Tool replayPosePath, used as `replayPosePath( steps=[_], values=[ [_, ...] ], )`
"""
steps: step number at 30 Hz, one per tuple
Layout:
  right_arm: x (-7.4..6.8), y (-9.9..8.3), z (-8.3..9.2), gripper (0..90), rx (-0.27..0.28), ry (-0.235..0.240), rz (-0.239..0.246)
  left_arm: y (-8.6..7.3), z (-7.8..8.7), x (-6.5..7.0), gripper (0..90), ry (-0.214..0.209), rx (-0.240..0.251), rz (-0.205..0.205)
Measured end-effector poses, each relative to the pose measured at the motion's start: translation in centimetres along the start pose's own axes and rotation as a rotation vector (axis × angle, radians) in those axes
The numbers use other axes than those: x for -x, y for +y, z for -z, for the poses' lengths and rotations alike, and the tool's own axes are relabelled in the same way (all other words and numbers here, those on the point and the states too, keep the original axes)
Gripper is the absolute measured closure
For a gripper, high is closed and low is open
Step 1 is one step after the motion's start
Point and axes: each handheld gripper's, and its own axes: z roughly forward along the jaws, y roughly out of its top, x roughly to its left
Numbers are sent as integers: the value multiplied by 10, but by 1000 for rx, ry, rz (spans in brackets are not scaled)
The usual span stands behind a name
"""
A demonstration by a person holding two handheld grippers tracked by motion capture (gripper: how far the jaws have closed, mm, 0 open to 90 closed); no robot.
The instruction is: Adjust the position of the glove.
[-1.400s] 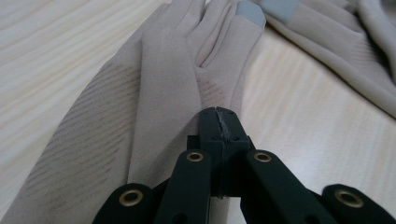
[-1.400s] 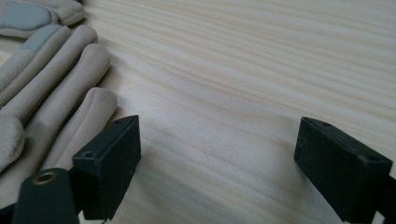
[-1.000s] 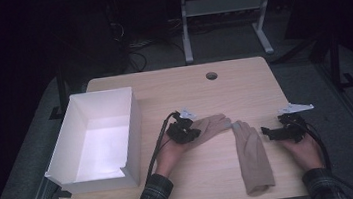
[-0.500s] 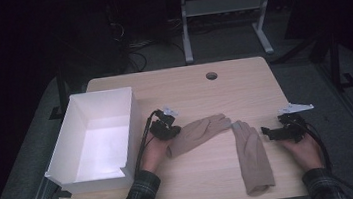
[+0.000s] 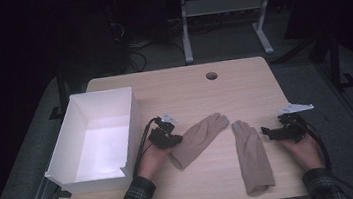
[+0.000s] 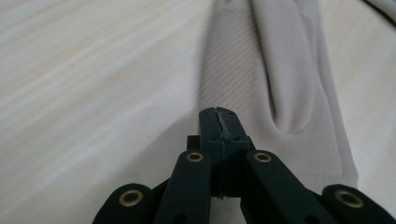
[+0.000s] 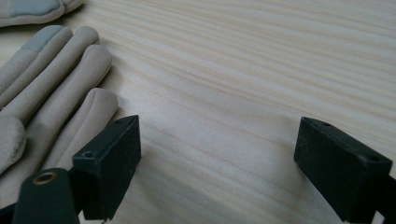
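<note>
Two beige gloves lie on the wooden table (image 5: 183,91). The left glove (image 5: 196,140) slants with its fingers toward the upper right. My left gripper (image 5: 174,141) sits at its cuff end, and in the left gripper view the jaws (image 6: 218,114) are pressed together on the glove's (image 6: 289,84) edge. The right glove (image 5: 252,154) lies lengthwise with a grey fingertip at its far end. To its right, my right gripper (image 5: 269,133) is open. In the right gripper view the gripper (image 7: 219,158) has bare wood between its jaws, and the glove's fingers (image 7: 56,84) lie beside its left jaw.
An empty white box (image 5: 88,97) stands at the table's left side, just left of my left hand. A round cable hole (image 5: 211,75) is near the far edge. Beyond the table stands a metal frame (image 5: 186,38) on a dark floor.
My left gripper has dragged the left glove leftward toward the box, pulling it off the right glove so the two now lie apart. The right gripper has stayed put.
</note>
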Motion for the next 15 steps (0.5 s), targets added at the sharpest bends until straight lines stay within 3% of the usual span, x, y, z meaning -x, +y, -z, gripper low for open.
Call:
replayPosePath(
  steps=[4,11,12,13,15],
  values=[
    [0,0,0,143,0,0,-1,-9,5,13,896,-35,-4,-43],
    [0,0,0,143,0,0,0,-18,8,32,896,-74,2,-78],
    [0,0,0,143,0,0,0,-19,9,35,896,-84,-11,-101],
    [0,0,0,143,0,0,0,-20,8,40,896,-93,0,-91],
    [0,0,0,143,0,0,0,-20,9,46,896,-105,-22,-129]
  ],
)
